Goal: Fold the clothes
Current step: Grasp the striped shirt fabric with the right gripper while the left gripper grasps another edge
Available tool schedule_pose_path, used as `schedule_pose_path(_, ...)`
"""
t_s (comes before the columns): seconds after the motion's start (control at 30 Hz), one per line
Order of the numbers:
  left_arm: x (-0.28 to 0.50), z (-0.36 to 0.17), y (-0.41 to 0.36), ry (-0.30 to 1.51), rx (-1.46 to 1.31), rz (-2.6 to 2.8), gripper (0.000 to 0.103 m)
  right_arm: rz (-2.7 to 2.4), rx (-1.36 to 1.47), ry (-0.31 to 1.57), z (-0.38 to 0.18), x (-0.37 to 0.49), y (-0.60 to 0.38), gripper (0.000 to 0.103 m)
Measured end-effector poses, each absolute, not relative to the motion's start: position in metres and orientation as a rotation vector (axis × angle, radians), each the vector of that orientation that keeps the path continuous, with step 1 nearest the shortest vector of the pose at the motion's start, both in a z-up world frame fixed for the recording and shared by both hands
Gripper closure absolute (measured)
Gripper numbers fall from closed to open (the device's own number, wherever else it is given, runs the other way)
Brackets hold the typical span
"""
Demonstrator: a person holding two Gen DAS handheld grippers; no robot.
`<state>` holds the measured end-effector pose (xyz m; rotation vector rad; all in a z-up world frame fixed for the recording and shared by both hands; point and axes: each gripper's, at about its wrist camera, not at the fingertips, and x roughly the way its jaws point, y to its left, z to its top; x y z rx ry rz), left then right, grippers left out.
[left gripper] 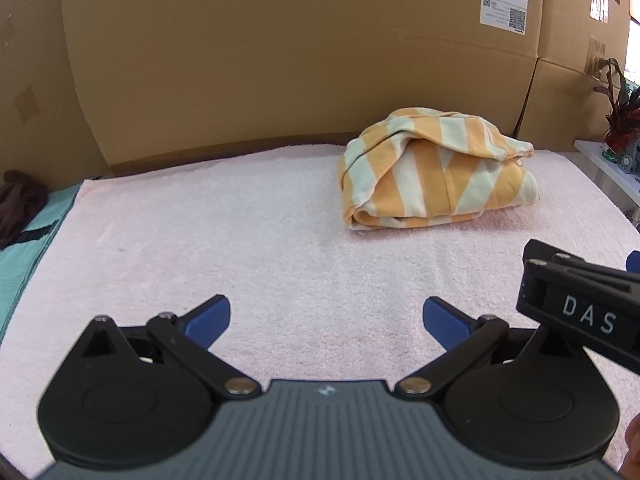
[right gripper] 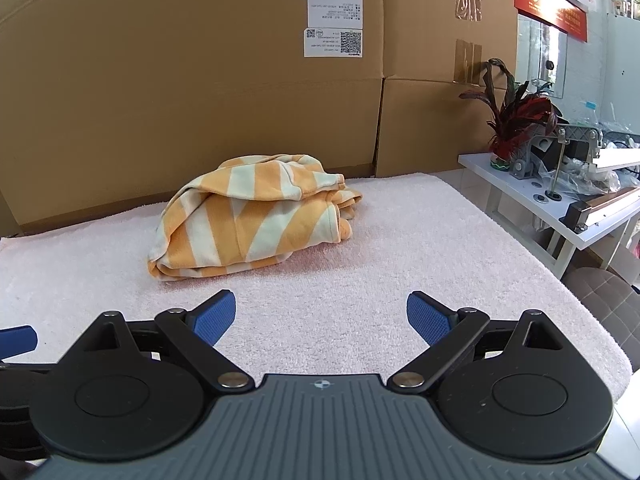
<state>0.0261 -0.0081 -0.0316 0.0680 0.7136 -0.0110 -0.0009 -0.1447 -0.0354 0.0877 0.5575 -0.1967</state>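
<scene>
Now the left claw (left gripper: 326, 320) is wide open and holds nothing. Its two blue fingertips (left gripper: 210, 316) sit far apart above the pink towel (left gripper: 240, 220) that covers the worktop. The right claw (right gripper: 320, 314) is wide open too, and it is empty as well. Its blue fingertips (right gripper: 426, 318) also hang over the pink towel (right gripper: 360, 300).

From the left claw, the folded shirt (left gripper: 432, 176) is at about 1 o'clock, well apart from the fingertips. It has orange and white stripes. It lies on the towel in a soft, lumpy bundle, near the far edge. From the right claw, the same shirt (right gripper: 256, 216) is at about 11 o'clock, also well apart.

A big brown cardboard wall (left gripper: 280, 60) stands right behind the towel. A white label (right gripper: 334, 24) is stuck on it.

In the left view, part of the right claw's black body (left gripper: 580, 304) shows at 3 o'clock. A small plant (right gripper: 512, 120) with red and green leaves stands on a white shelf (right gripper: 520, 188) at 2 o'clock from the right claw.
</scene>
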Motion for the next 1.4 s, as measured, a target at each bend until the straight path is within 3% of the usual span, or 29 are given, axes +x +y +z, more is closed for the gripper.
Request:
schedule_pose_path(0.47, 0.054, -0.050, 0.036, 0.739, -0.072, -0.063, 0.004, -0.115, 0.074, 0.518, -0.028, 0.108, -0.147, 0.016)
schedule_pose_path(0.57, 0.052, -0.047, 0.037, 0.683, -0.063, -0.058, 0.002, -0.083, 0.080, 0.614, -0.042, 0.145, -0.147, 0.033)
schedule_pose_path(0.6, 0.052, -0.046, 0.037, 0.658, -0.056, -0.047, 0.001, -0.078, 0.093, 0.630, -0.048, 0.151, -0.149, 0.047)
schedule_pose_path(0.67, 0.055, -0.045, 0.038, 0.646, -0.047, -0.038, 0.001, -0.063, 0.117, 0.634, -0.053, 0.152, -0.153, 0.064)
schedule_pose_path(0.7, 0.058, -0.045, 0.038, 0.652, -0.046, -0.047, 0.001, -0.049, 0.128, 0.607, -0.051, 0.142, -0.156, 0.082)
schedule_pose_path(0.73, 0.062, -0.044, 0.037, 0.655, -0.042, -0.056, 0.001, -0.035, 0.139, 0.580, -0.048, 0.131, -0.160, 0.089)
schedule_pose_path(0.8, 0.069, -0.042, 0.032, 0.645, -0.014, -0.071, 0.002, 0.007, 0.139, 0.537, -0.042, 0.100, -0.167, 0.091)
schedule_pose_path(0.87, 0.077, -0.041, 0.013, 0.603, 0.097, -0.102, 0.013, 0.037, 0.125, 0.519, -0.041, 0.064, -0.175, 0.092)
schedule_pose_path(0.93, 0.087, -0.042, -0.008, 0.590, 0.217, -0.145, 0.045, 0.046, 0.093, 0.526, -0.045, 0.031, -0.184, 0.093)
schedule_pose_path(1.0, 0.093, -0.046, -0.023, 0.599, 0.257, -0.213, 0.041, 0.037, 0.058, 0.536, -0.051, 0.007, -0.192, 0.093)
schedule_pose_path(1.07, 0.097, -0.052, -0.038, 0.614, 0.277, -0.283, 0.044, 0.018, 0.018, 0.539, -0.054, -0.011, -0.197, 0.093)
schedule_pose_path(1.1, 0.097, -0.056, -0.045, 0.622, 0.272, -0.309, 0.058, 0.018, 0.007, 0.541, -0.055, -0.018, -0.196, 0.093)
schedule_pose_path(1.13, 0.096, -0.059, -0.051, 0.628, 0.267, -0.330, 0.084, 0.022, 0.000, 0.544, -0.054, -0.023, -0.193, 0.093)
schedule_pose_path(1.2, 0.093, -0.062, -0.056, 0.621, 0.238, -0.316, 0.099, 0.069, -0.023, 0.549, -0.055, -0.028, -0.188, 0.092)
schedule_pose_path(1.3, 0.085, -0.061, -0.049, 0.613, 0.174, -0.294, 0.103, 0.076, -0.089, 0.524, -0.050, -0.031, -0.181, 0.087)
schedule_pose_path(1.4, 0.061, -0.045, -0.017, 0.591, 0.089, -0.315, 0.103, 0.018, -0.097, 0.447, -0.037, -0.034, -0.186, 0.073)
